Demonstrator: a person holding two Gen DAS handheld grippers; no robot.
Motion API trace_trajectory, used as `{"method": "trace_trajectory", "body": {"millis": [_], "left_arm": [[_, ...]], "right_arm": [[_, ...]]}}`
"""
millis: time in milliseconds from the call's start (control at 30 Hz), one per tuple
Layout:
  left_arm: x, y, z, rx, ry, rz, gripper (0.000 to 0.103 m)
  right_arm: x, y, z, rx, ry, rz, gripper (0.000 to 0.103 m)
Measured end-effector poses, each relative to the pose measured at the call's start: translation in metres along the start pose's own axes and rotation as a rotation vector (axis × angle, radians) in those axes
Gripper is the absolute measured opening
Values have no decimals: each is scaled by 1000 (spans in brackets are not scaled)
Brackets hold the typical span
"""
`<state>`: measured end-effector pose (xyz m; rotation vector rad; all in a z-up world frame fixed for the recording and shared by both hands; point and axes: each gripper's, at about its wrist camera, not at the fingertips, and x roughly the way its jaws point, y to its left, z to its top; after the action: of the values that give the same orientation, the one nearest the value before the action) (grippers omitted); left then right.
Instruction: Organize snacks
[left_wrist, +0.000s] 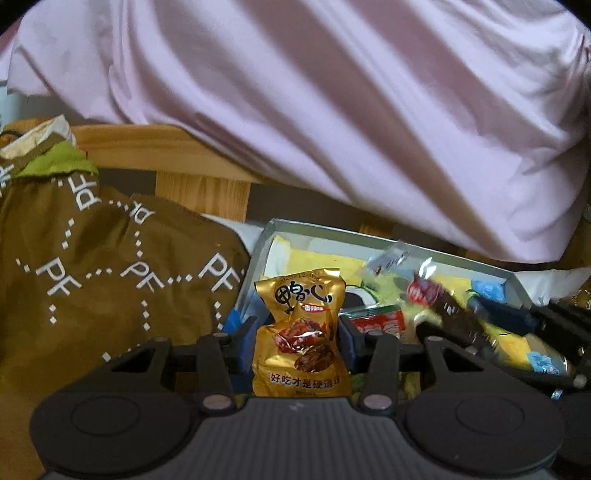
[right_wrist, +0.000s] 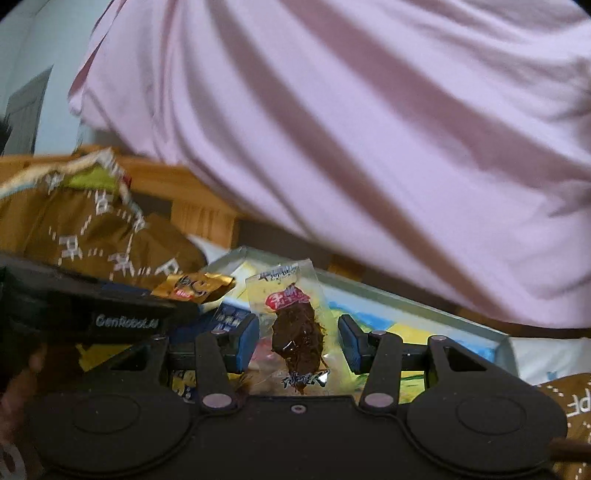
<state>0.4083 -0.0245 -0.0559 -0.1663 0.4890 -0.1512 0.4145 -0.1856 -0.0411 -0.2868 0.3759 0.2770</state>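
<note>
I hold two grippers over one gray box (left_wrist: 443, 254) full of snacks. My left gripper (left_wrist: 300, 338) squeezes one gold snack pack (left_wrist: 301, 332) between its two blue pads (left_wrist: 242, 341), standing upright. My right gripper (right_wrist: 297, 341) has one clear pack with a brown snack (right_wrist: 297, 332) between its two pads, but there are gaps at both sides, so I cannot tell if it grips. One brown bag (left_wrist: 110, 273) sits left of the box. One pink shirt (left_wrist: 332, 110) fills the top.
</note>
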Motion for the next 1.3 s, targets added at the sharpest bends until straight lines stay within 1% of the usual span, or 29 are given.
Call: {"method": "trace_trajectory", "body": {"millis": [100, 267, 433, 500, 567, 633, 700, 733, 767, 800, 867, 900, 967, 1000, 1067, 1233, 1300], "left_arm": [[7, 5, -2, -24, 30, -10, 49], [16, 9, -6, -20, 73, 3, 50], [19, 16, -9, -69, 95, -7, 54], [19, 16, -9, -74, 98, -9, 56], [17, 15, -8, -73, 101, -6, 57], [15, 14, -7, -73, 103, -5, 57], [11, 13, -4, -79, 93, -7, 60], [8, 12, -2, -84, 88, -10, 63], [4, 11, 0, -91, 83, -11, 67], [0, 11, 2, -100, 76, -14, 69], [-9, 11, 6, -119, 61, -17, 74], [-14, 11, 8, -129, 51, -17, 75], [-28, 11, 13, -148, 23, -14, 85], [-34, 10, 15, -153, 9, -12, 87], [-48, 9, 19, -151, -19, -10, 93], [-83, -1, 29, -120, -95, 13, 101], [-99, -6, 31, -109, -130, 20, 102]], "right_arm": [[8, 5, -7, -8, 38, 7, 49], [13, 11, -16, -19, 68, 14, 50], [16, 14, -18, -30, 92, 25, 50], [16, 13, -20, -27, 96, 29, 52], [13, 11, -21, -22, 98, 30, 58], [11, 8, -20, -10, 97, 29, 61], [6, 4, -17, 12, 86, 33, 68], [3, 2, -16, 21, 77, 34, 72], [0, 0, -15, 29, 70, 33, 75], [-4, -2, -13, 37, 63, 27, 76], [-11, -6, -9, 48, 48, 14, 82], [-17, -9, -7, 56, 37, 5, 83], [-26, -14, -2, 73, 20, -10, 87], [-31, -18, 1, 84, 12, -18, 89], [-43, -25, 5, 109, -8, -35, 97], [-80, -42, 14, 171, -63, -62, 102], [-97, -50, 16, 199, -89, -71, 102]]}}
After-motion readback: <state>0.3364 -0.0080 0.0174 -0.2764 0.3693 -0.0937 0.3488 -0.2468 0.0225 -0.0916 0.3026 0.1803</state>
